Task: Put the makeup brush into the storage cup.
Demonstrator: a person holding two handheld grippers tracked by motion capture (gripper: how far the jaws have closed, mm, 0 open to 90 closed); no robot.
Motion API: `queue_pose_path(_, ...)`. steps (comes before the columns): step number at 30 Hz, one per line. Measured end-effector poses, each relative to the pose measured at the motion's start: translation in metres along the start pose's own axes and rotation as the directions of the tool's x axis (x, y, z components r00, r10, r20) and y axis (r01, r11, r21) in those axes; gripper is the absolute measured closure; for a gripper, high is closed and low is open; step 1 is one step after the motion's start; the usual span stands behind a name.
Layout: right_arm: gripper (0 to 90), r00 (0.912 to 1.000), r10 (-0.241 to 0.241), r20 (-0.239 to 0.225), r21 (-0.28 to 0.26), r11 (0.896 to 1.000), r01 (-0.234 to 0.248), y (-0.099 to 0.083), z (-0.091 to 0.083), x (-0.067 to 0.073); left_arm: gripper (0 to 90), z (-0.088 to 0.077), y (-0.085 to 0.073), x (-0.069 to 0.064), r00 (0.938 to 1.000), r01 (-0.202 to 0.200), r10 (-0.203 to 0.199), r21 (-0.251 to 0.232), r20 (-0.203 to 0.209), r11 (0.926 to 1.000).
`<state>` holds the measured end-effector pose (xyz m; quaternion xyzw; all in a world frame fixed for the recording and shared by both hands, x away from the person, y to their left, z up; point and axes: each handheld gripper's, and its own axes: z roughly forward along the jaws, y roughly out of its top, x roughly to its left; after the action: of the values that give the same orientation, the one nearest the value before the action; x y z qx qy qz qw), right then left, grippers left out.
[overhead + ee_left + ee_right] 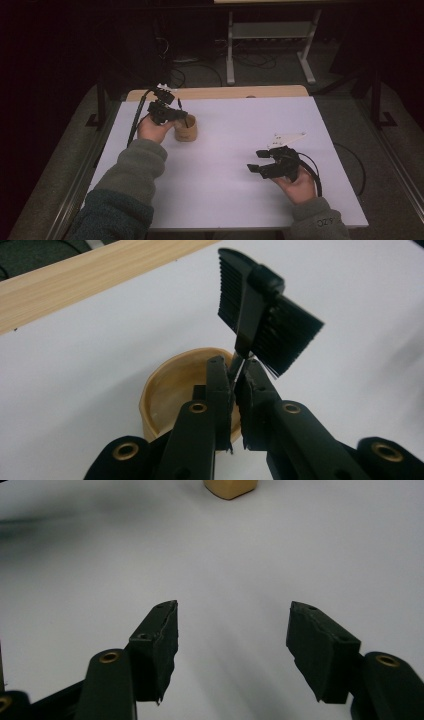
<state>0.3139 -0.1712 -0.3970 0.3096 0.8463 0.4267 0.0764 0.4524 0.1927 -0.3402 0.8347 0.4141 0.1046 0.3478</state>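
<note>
My left hand-held gripper (239,377) pinches a black brush (265,320) by its thin handle above the wooden cup (170,390) on the tabletop (240,130). That slim grip could pivot, missing the cup. My right hand-held gripper (232,630) idles open, empty.

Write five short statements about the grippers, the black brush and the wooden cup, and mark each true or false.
1. The left gripper is shut on the black brush. True.
2. The wooden cup lies tipped on its side. False: it stands upright, mouth up.
3. The right gripper holds the cup. False: its jaws are open, with nothing between them.
4. The brush's bristles are inside the cup. False: they are above it.
5. The cup stands on the white tabletop. True.
</note>
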Motion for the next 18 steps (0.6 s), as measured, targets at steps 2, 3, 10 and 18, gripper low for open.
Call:
queue_pose_path(2, 36.2, 1.0, 0.003, 0.0, 0.002, 1.0, -0.003, 0.0001, 0.0, 0.0003, 82.7, 0.0012, -0.0001, -0.0011, 0.9999, -0.007, 0.007, 0.008, -0.011, 0.9999)
queue_pose_path(3, 36.2, 1.0, 0.003, 0.0, 0.002, 1.0, -0.003, 0.0001, 0.0, 0.0003, 81.9, 0.0012, -0.0001, -0.0011, 0.9999, -0.007, 0.007, 0.008, -0.011, 0.9999)
queue_pose_path(10, 36.1, 1.0, 0.001, -0.005, 0.0, 1.0, -0.001, 0.0005, 0.0001, 0.0006, 76.9, 0.0023, -0.0001, -0.0034, 0.9992, -0.021, 0.022, 0.014, -0.033, 0.9997)
queue_pose_path(18, 36.0, 1.0, -0.001, -0.007, -0.001, 1.0, 0.001, 0.0006, 0.0001, 0.0007, 68.5, -0.0034, -0.0001, -0.0016, 0.9988, -0.007, 0.007, -0.006, -0.049, 1.0)
